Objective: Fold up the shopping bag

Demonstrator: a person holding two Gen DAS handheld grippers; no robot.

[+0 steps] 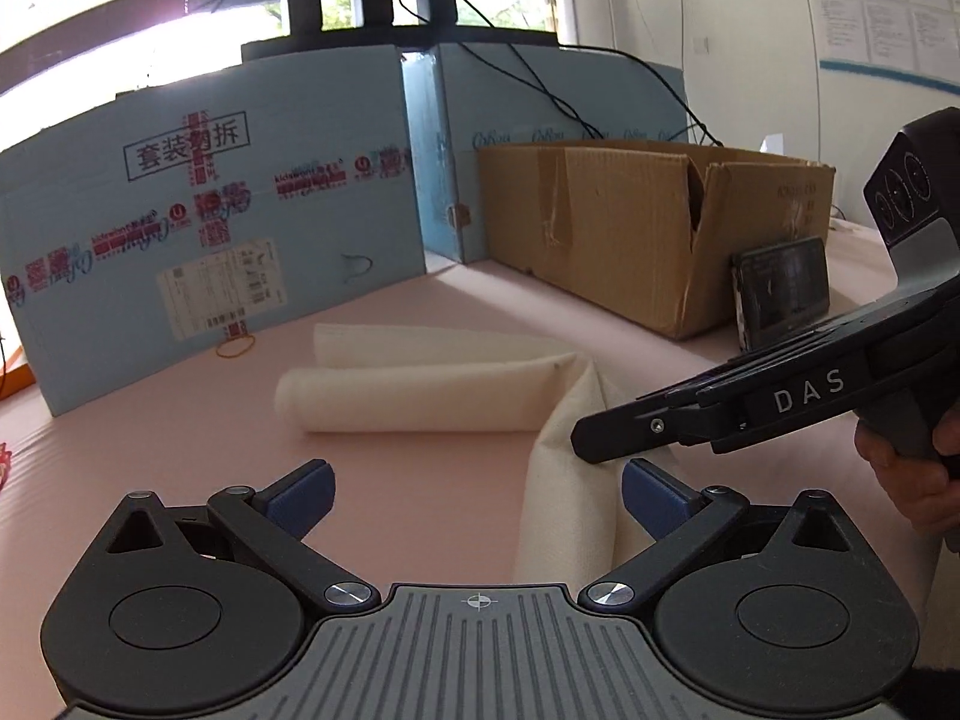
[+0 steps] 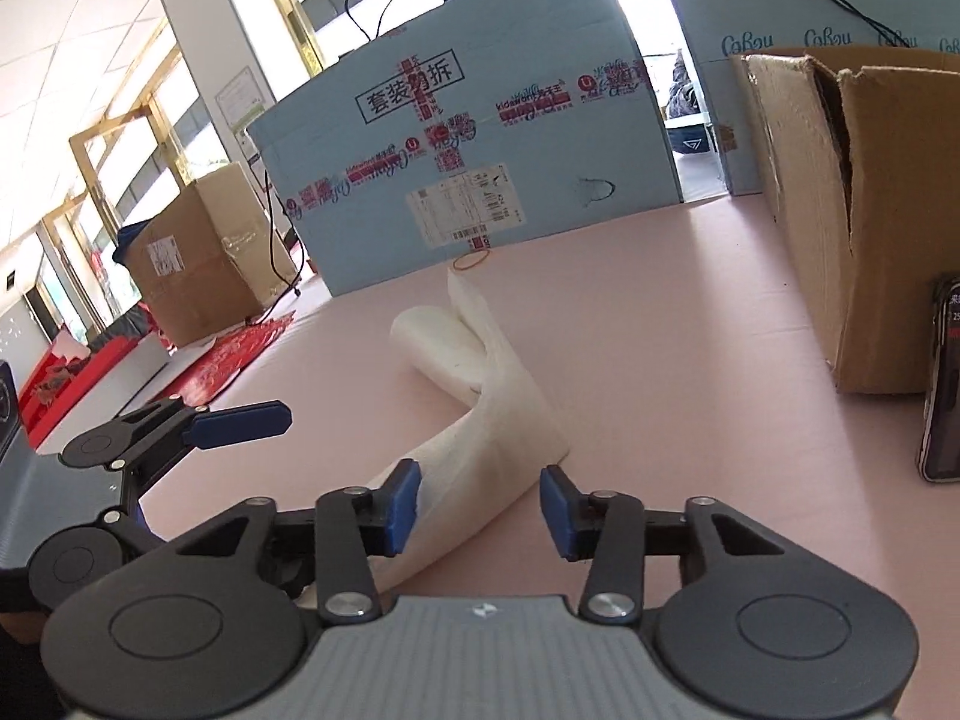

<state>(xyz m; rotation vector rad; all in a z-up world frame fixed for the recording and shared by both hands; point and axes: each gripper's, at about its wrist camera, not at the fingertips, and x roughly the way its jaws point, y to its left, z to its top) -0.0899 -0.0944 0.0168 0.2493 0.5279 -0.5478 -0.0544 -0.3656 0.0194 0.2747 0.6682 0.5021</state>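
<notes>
White bag (image 2: 480, 414) between parted right gripper (image 2: 479, 509)

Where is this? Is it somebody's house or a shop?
Probably neither: it looks like an office or workroom used as a test space. A white cloth bag lies on a pink-covered table walled in by a blue carton and a brown cardboard box, with papers pinned on the wall.

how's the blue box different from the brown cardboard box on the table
The blue box is pale blue, printed with red tape and a shipping label, and stands taller. The brown cardboard box is plain, lower, and torn open at a corner. Both stand on the pink table behind the white shopping bag.
</notes>
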